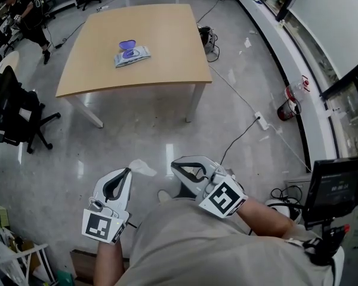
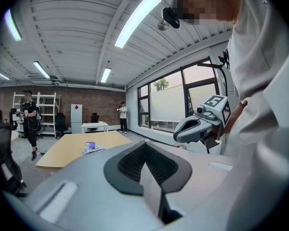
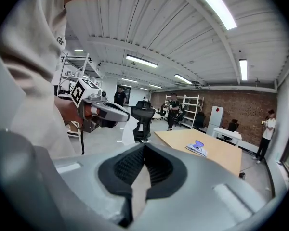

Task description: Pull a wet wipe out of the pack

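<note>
White wipe (image 1: 144, 168) seemingly pinched in left gripper (image 1: 129, 170), pack (image 1: 132, 55) on table (image 1: 167, 40)

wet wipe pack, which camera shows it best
The head view: it sees the wet wipe pack from above, whole, purple lid open, on the table. Both gripper views show it side-on, small and distant.

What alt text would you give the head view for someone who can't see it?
Two handheld grippers sit close to the person's body: the left claw pinches a white wipe, the right claw is shut and empty. Farther off, the wipe pack lies with its purple lid open on a wooden table.
</note>
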A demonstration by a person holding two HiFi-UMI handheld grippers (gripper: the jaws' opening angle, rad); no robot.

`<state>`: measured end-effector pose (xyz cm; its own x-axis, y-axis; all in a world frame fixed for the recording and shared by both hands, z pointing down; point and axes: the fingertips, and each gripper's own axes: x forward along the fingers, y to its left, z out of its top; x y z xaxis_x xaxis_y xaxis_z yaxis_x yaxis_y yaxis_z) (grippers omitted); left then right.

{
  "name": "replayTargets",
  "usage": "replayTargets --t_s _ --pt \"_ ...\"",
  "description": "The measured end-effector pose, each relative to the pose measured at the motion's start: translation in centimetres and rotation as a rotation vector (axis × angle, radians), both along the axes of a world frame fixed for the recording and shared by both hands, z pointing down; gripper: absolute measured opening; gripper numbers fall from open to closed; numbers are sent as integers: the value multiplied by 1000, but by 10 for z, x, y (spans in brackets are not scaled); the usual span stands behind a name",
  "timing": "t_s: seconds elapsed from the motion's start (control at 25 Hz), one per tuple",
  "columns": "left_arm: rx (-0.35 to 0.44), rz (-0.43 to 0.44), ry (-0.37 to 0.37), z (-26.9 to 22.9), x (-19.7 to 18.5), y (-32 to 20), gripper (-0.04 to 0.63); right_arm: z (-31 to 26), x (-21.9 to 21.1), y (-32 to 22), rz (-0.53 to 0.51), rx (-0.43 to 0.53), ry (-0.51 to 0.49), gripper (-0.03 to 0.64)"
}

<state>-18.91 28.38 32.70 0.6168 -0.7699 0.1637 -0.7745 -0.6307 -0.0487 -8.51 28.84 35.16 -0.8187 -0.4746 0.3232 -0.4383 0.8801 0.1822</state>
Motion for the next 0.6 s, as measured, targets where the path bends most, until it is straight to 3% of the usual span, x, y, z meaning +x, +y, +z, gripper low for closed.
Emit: replayTargets --t_s 0.28,0.6 --pt "-15 -10 -6 4 5 -4 8 5 7 -6 -13 1 1 3" --pt "-14 -14 -4 3 30 -45 8 9 30 -47 -21 -5 -19 3"
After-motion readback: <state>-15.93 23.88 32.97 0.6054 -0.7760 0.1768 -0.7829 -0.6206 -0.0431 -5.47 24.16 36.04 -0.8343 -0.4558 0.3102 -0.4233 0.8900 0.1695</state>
